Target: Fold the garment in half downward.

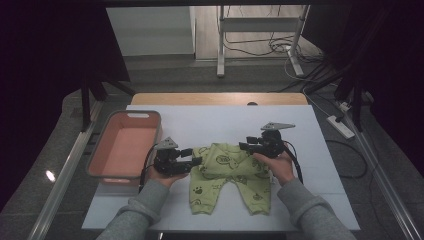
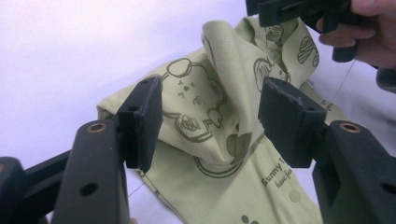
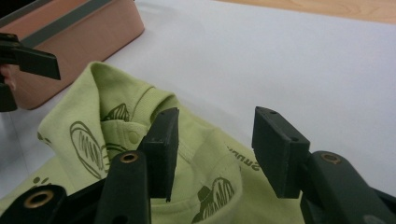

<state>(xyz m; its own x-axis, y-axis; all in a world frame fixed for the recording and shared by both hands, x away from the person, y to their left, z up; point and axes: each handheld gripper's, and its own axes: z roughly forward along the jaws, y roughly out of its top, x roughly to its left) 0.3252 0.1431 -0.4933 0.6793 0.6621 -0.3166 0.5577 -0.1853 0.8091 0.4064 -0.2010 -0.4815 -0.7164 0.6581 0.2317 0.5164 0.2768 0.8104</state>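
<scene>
A: High view first: what lies on the desk (image 1: 150, 210)?

B: A soft, light-green baby garment (image 1: 227, 175), cotton-like, printed with dark olive bear drawings. It lies near the desk's front edge, about midway between the side edges, its two short legs pointing at the person. The top part is rumpled into loose folds.

A: And the left gripper (image 2: 210, 116)?

B: Its jaws stand apart, with flat black blocky pads. A raised fold of the cloth rises between them, but the pads do not press on it.

A: The right gripper (image 3: 215, 149)?

B: Also apart, hanging over the ribbed neckline with nothing clamped.

A: Anything else?

B: A salmon-pink plastic bin (image 1: 125, 145), rectangular with rounded corners and a grey rim, sits at the desk's left edge. The desk is covered by a smooth white sheet.
</scene>
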